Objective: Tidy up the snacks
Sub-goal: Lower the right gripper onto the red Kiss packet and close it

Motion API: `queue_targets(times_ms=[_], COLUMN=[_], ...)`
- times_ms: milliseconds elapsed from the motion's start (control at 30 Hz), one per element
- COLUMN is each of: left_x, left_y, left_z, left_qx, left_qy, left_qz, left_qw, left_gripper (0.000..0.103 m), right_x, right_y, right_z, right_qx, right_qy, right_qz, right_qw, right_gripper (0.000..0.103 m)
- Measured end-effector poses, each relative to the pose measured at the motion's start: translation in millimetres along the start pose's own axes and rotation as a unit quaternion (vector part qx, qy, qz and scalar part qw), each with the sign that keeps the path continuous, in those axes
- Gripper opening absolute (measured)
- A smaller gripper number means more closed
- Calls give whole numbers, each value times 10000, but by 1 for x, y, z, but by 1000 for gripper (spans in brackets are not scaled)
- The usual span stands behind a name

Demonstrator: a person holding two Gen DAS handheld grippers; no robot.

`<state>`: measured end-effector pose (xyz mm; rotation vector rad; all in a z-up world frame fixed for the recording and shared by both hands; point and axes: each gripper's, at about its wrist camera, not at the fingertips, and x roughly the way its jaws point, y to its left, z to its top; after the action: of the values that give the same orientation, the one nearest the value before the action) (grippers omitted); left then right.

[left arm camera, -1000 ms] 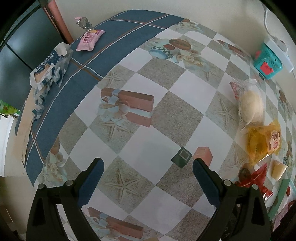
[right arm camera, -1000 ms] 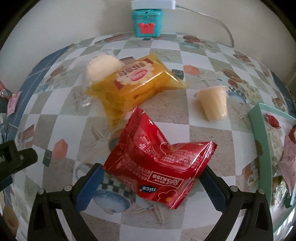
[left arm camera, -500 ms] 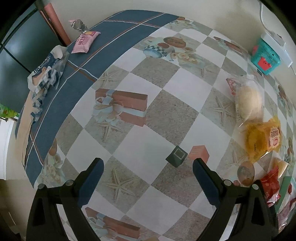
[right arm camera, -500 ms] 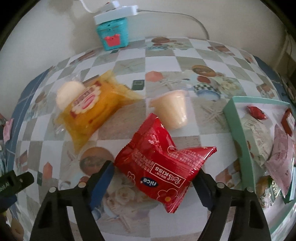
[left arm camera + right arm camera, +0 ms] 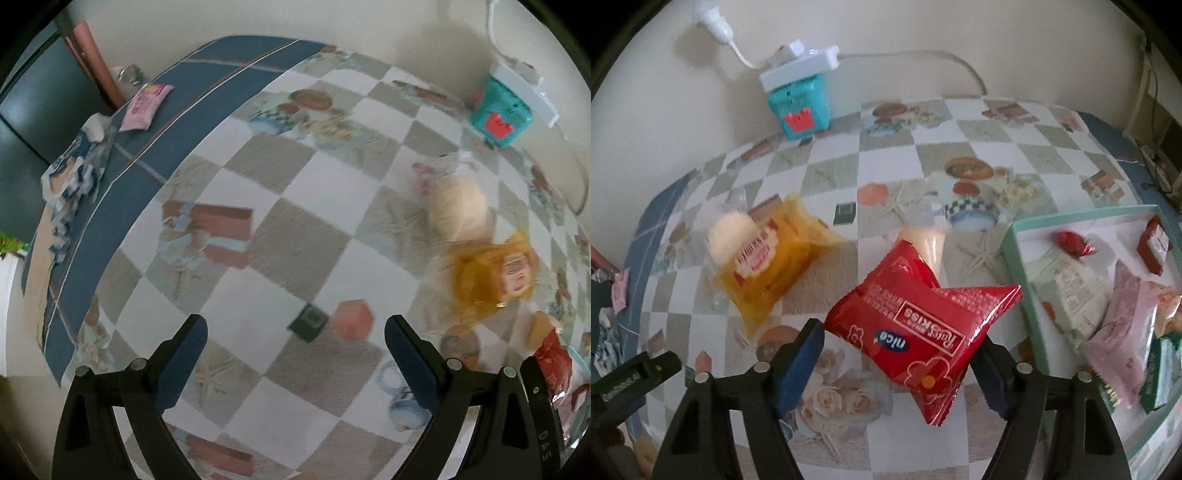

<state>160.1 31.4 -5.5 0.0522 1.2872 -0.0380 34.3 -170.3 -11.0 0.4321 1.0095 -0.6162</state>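
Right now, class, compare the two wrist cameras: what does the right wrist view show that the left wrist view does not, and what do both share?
Only the right wrist view: the green tray holding snacks already sorted, and the right tongs closing on the red snack packet, which is lifted off the table.

Only the left wrist view: the empty, open left tongs, the pink packet on the tablecloth's blue border, and the blue-and-white bag near it.

Both: the yellow packet, the round pale bun, the teal box by the wall, and the checkered tablecloth.
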Motion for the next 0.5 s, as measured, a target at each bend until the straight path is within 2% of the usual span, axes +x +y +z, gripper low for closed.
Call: queue_targets(times_ms=[133, 300, 333, 500], left_x=[-8, -9, -9, -11], left_y=[-17, -31, -32, -27], left_z=[1, 0, 0, 2], left_qx=[132, 334, 328, 228], left_qy=[-122, -158, -151, -149], left_qz=[-230, -264, -267, -293], left_qw=[9996, 9990, 9990, 9992], left_gripper=[97, 97, 97, 97], right_x=[-6, 2, 3, 4], right_y=[-6, -15, -18, -34], right_z=[6, 6, 6, 9], right_qx=[12, 176, 208, 490], right_qy=[-56, 127, 155, 261], right_qz=[42, 237, 272, 542], right_qw=[10000, 9995, 9993, 9970], right_gripper=[77, 72, 59, 59])
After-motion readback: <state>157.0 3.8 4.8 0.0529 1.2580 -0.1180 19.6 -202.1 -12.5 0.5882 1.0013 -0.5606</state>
